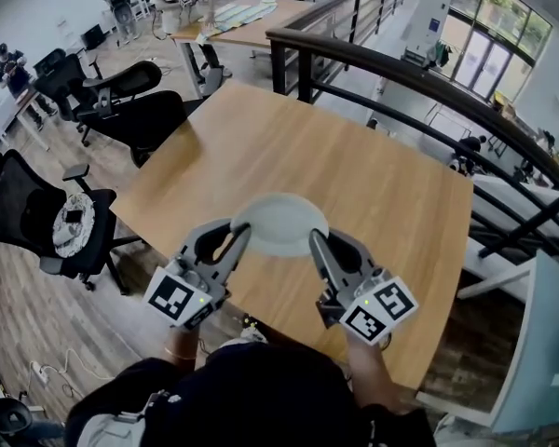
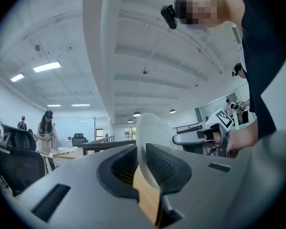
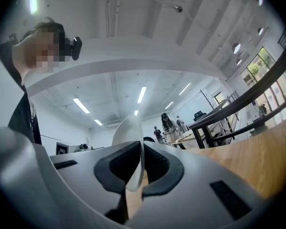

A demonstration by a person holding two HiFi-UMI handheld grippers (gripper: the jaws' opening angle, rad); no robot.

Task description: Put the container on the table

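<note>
Dark sleeves fill the bottom of the head view, and from them the person's two arms reach forward with a gripper in each hand. Between the grippers is the container (image 1: pixel 279 223), a shallow, round, whitish dish, held over the near part of the wooden table (image 1: pixel 373 156) – close to the edge nearest the person. Whether its underside touches the wood cannot be told. The left gripper (image 1: pixel 238 238) is clenched on the container's left rim: in the left gripper view the thin pale edge runs straight between the two dark ribbed pads, which press on it from either side. The right gripper (image 1: pixel 315 242) is clamped on the opposite rim in the same way, and its own view shows the rim pinched between its pads with light wood visible below. Both grippers point roughly level and angle in toward each other, so the dish spans the gap between their tips. Apart from the dish, the tabletop is bare wood. A dark metal railing (image 1: pixel 419 77) runs along the table's far and right sides – beyond it lies a lower floor. Black office chairs (image 1: pixel 135 110) stand on the floor to the left, and several people stand by another desk (image 1: pixel 252 21) far behind.
</note>
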